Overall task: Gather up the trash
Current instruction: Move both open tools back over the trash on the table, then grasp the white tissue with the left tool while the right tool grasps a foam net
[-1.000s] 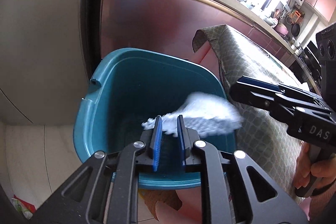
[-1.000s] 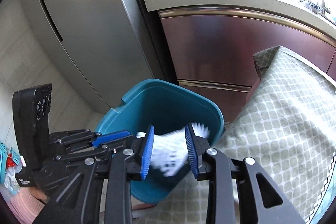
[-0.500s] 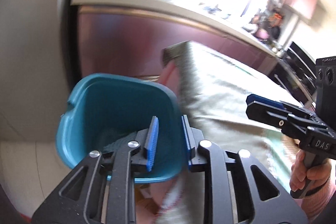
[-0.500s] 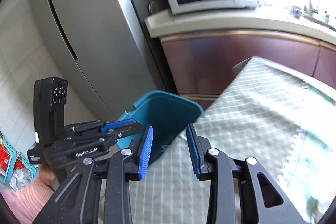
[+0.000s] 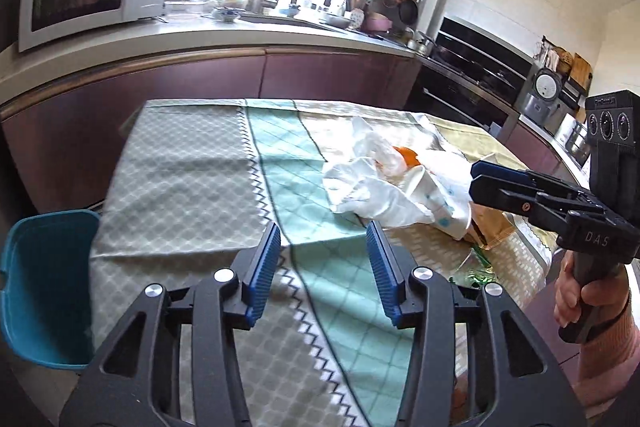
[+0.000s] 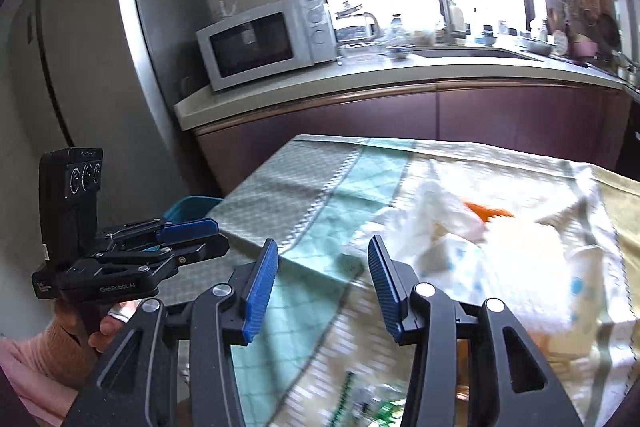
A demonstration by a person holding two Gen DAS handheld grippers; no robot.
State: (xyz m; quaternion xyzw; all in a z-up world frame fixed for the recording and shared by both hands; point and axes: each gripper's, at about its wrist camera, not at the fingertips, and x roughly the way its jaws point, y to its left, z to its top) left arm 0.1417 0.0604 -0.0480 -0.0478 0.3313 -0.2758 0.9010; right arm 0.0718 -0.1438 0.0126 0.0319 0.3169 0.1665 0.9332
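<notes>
Left wrist view: left gripper (image 5: 323,259) spread, empty, above the patterned green tablecloth (image 5: 192,179). Crumpled white paper trash (image 5: 376,183) lies ahead; teal plastic bin (image 5: 44,287) stands lower left.

Right wrist view: right gripper (image 6: 320,279) spread, empty, trash pile (image 6: 460,247) just beyond.

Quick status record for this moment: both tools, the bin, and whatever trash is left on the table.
left tool: open, empty, over the tablecloth
right tool: open, empty, pointed at the trash pile
bin: teal, on the floor past the table's left edge
trash left: crumpled white plastic bag, paper cup, something orange behind them
green wrapper: near table edge, blurred
</notes>
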